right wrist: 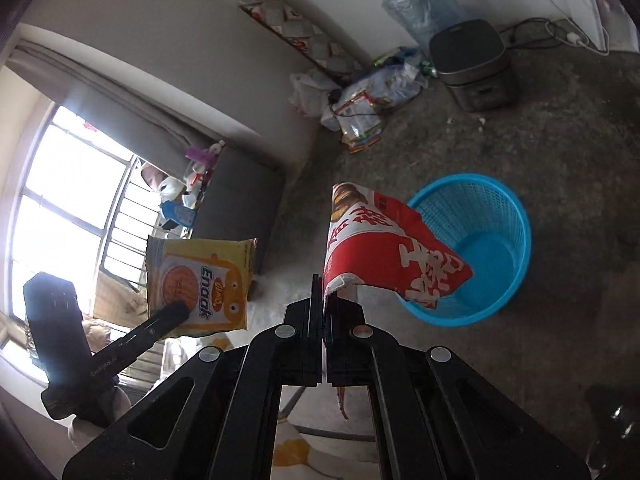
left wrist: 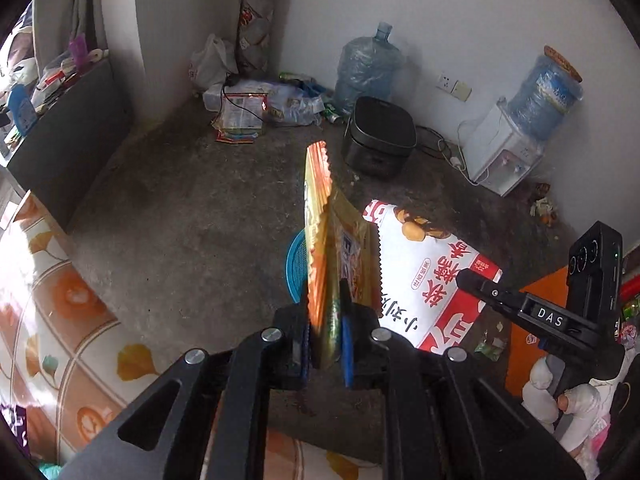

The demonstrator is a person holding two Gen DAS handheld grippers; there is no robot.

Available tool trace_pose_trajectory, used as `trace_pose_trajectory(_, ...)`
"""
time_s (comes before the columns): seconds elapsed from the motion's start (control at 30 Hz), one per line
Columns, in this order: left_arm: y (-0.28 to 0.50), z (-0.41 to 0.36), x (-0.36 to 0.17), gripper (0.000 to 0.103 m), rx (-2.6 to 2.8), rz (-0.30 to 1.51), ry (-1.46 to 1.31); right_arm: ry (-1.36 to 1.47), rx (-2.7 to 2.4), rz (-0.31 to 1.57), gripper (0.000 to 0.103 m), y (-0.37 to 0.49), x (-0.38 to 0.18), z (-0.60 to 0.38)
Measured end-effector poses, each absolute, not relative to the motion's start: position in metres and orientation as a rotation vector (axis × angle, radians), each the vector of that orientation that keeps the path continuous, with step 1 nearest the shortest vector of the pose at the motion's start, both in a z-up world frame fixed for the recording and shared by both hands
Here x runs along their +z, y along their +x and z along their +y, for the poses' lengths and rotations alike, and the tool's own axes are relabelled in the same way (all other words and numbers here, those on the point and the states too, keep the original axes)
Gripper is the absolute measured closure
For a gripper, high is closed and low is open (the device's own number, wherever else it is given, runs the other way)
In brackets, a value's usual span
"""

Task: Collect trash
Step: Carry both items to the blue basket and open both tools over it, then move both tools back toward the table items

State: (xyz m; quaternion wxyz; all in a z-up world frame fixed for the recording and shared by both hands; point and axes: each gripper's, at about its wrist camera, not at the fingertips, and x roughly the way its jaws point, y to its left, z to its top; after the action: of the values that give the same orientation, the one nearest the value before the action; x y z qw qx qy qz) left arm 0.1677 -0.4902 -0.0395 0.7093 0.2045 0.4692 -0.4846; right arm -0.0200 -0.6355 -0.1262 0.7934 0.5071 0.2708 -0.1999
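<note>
Left gripper (left wrist: 326,344) pinches a crinkly yellow foil snack packet (right wrist: 200,286); right gripper (right wrist: 324,312) clamps a red-and-white plastic wrapper (right wrist: 384,248) above the blue mesh basket's (right wrist: 516,216) near rim. Both light, limp, edge-held.

At the bottom centre of the frame the left gripper (left wrist: 326,346) is seen closed on a yellow snack wrapper (left wrist: 320,240), which is held edge-on and stands up toward the middle. Behind the wrapper a part of a blue basket (left wrist: 295,264) is visible on the grey floor (left wrist: 180,216). At the right, a red and white snack bag (left wrist: 424,280) is pinched by the right gripper (left wrist: 466,278). A black cooker (left wrist: 380,136) is placed near the wall in the upper middle.
</note>
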Motion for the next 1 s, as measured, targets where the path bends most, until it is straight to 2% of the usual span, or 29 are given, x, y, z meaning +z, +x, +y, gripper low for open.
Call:
trace_pose_trajectory(0.1,0.178,-0.53,-0.074,0.091,-1.077,1.102,0.486,1.091,-0.468,0.604,0.099,-0.013,-0.147,-0.659)
trace_pose_trajectory(0.13,0.183,-0.543,-0.088,0.088,-1.079,1.124,0.495,1.092,-0.481,0.609,0.098,-0.009,-0.154,-0.667)
trace_pose_trajectory(0.17,0.186,-0.554,-0.101,0.08,-1.091,1.149,0.495,1.103,-0.48,0.62,0.09,-0.004,-0.165,-0.675)
trace_pose_trajectory(0.2,0.19,-0.563,-0.114,0.073,-1.085,1.164,0.496,1.11,-0.502,0.642,0.071,0.001,-0.173,-0.681)
trace_pose_trajectory(0.23,0.193,-0.571,-0.124,0.059,-1.075,1.173,0.493,1.108,-0.549,0.666,0.059,0.002,-0.18,-0.684)
trace_pose_trajectory(0.27,0.195,-0.58,-0.134,0.052,-1.071,1.189,0.48,1.11,-0.587,0.685,0.05,0.002,-0.189,-0.687)
trace_pose_trajectory(0.47,0.192,-0.591,-0.15,0.051,-1.087,1.246,0.407,1.184,-0.65,0.706,0.05,-0.016,-0.205,-0.684)
trace_pose_trajectory(0.63,0.182,-0.58,-0.112,0.05,-1.125,1.137,0.402,1.084,-0.651,0.658,0.05,-0.023,-0.176,-0.674)
trace_pose_trajectory(0.73,0.18,-0.56,-0.074,0.046,-1.163,1.055,0.364,0.985,-0.654,0.595,0.049,-0.027,-0.143,-0.661)
trace_pose_trajectory(1.0,0.161,-0.455,0.052,0.029,-1.208,0.784,0.248,0.667,-0.635,0.376,0.017,-0.042,-0.038,-0.581)
